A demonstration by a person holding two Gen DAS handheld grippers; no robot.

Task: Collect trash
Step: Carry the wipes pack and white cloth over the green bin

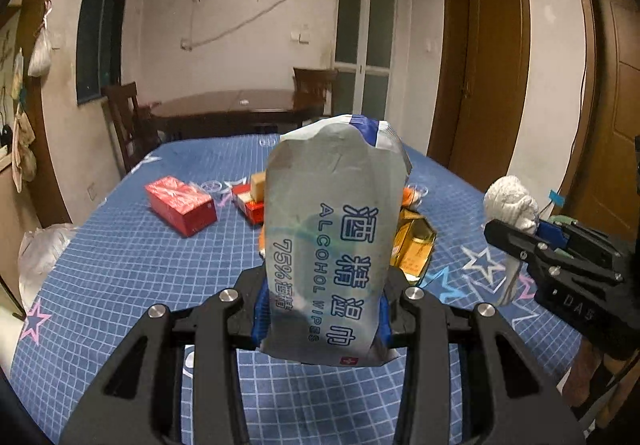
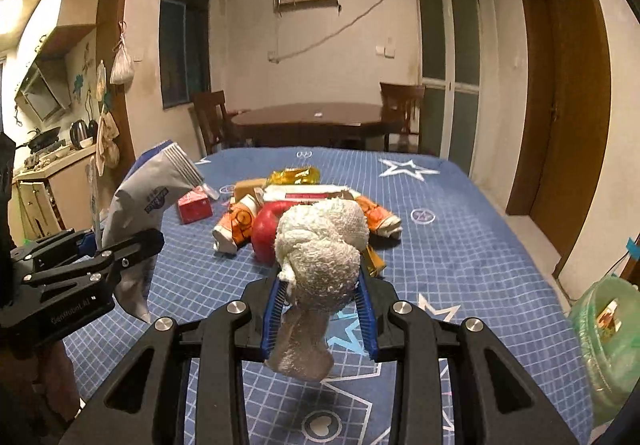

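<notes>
Your way along the near edge of the table is open, bare blue cloth on both sides. Toward the middle, a clutter of a red box, orange wrappers and a yellow packet blocks any low pass. At the right edge a green bag stands close.

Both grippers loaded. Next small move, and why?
Probably swing the right gripper toward the green bag at the table's right edge and drop there. It is shut on the white tissue wad, the left gripper on the wipes packet, both clear of the table.
</notes>
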